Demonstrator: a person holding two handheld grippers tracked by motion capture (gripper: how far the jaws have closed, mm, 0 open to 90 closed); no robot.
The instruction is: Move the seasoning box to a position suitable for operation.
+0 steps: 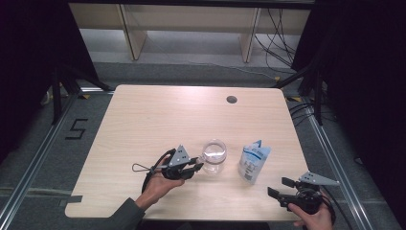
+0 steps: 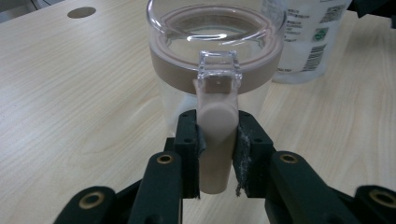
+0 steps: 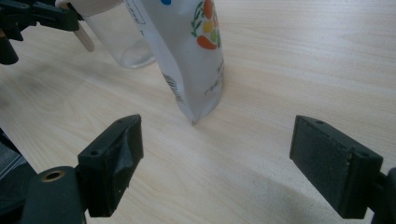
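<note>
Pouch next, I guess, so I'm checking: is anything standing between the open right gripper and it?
Nothing visible. Bare table lies between the right gripper and the pouch; the jar stands beyond the pouch.

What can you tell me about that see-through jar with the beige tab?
The jar is clear, glass or plastic, upright on the wooden table with its mouth open. A beige band circles its neck, and a beige tab hangs from a clear hinge block. The left gripper clamps that tab. A white pouch stands just beside the jar.
</note>
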